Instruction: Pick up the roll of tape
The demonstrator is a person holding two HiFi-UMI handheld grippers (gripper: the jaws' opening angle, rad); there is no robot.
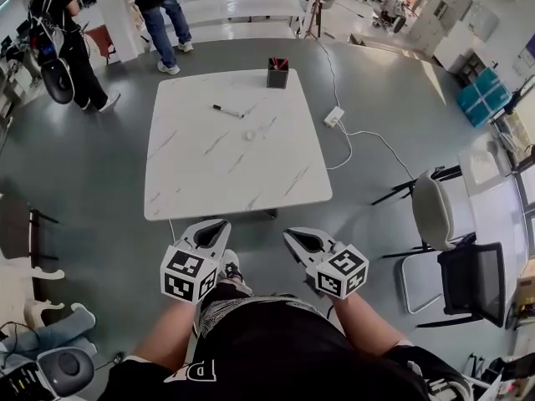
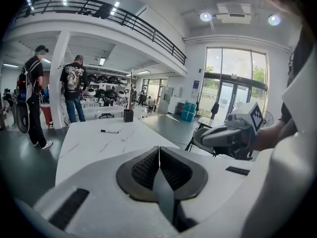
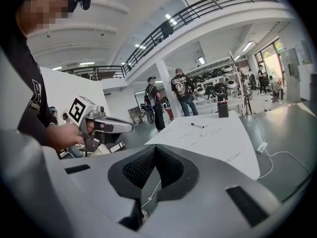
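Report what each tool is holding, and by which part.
Nothing. The left tool and right tool are both shut and empty; the roll of tape lies on the table.

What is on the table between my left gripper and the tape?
Nothing. Head view shows bare table from the left gripper to the tape.

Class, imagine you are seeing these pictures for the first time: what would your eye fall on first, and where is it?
Two marker cubes top the left gripper and right gripper, which fill the bottom of the head view, both shut and empty. Ahead stands a white table bearing a pen and, at its far edge, a dark holder. Two people stand beyond its far left corner.
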